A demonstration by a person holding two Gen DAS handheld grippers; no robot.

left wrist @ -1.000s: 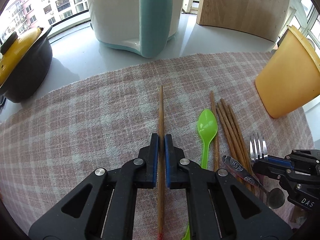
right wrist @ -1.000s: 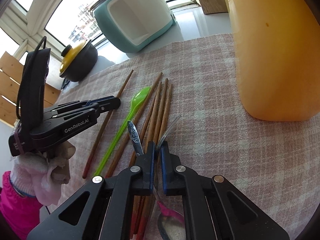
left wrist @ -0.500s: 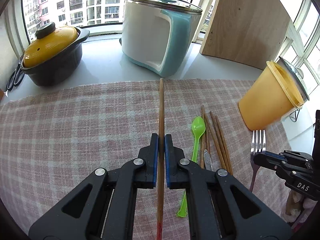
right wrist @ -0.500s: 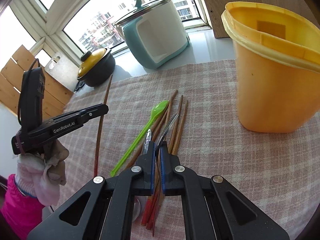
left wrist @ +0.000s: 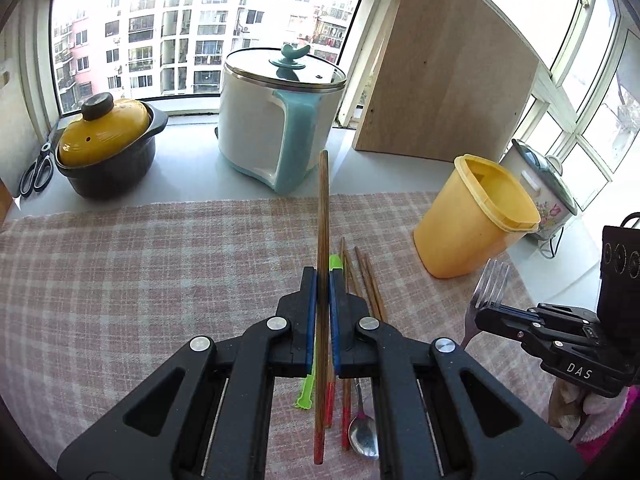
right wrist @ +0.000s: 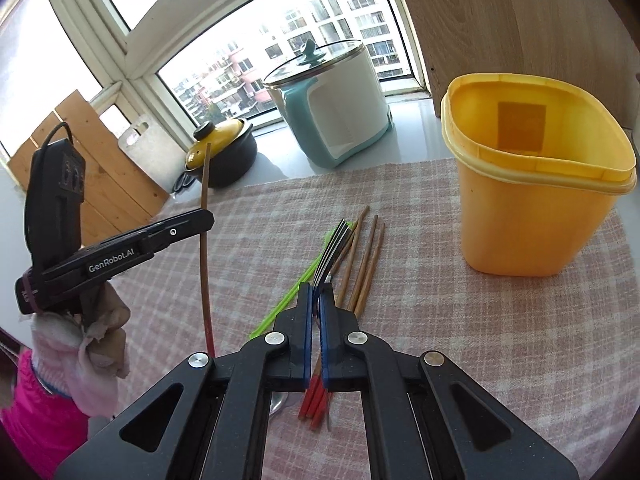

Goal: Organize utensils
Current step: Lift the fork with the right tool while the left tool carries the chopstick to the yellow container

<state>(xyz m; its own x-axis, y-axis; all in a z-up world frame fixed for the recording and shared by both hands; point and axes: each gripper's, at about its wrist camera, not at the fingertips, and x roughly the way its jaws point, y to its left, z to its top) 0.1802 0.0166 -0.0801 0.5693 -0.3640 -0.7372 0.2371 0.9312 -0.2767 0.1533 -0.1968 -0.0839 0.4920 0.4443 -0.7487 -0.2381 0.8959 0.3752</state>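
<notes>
My left gripper [left wrist: 322, 276] is shut on a brown chopstick [left wrist: 322, 216] and holds it above the checked cloth [left wrist: 140, 264]; both also show in the right wrist view, the gripper [right wrist: 200, 220] and the chopstick [right wrist: 205, 248]. My right gripper [right wrist: 316, 290] is shut on a metal fork [right wrist: 334, 248], also seen in the left wrist view [left wrist: 490, 284]. On the cloth lie several chopsticks [right wrist: 366, 264], a green plastic spoon [right wrist: 280, 312] and a metal spoon [left wrist: 362, 436]. An open yellow container [right wrist: 536, 200] stands at the right.
A white and teal pot [left wrist: 276, 120] and a black pot with a yellow lid [left wrist: 106, 148] stand on the sill behind the cloth. Scissors [left wrist: 36, 172] lie far left. A wooden board [left wrist: 444, 80] leans at the back right. A small cooker [left wrist: 548, 192] stands behind the container.
Both grippers have risen from the cloth, the left lifting the chopstick and the right lifting the fork, so more of the sill and the container's open top shows.
</notes>
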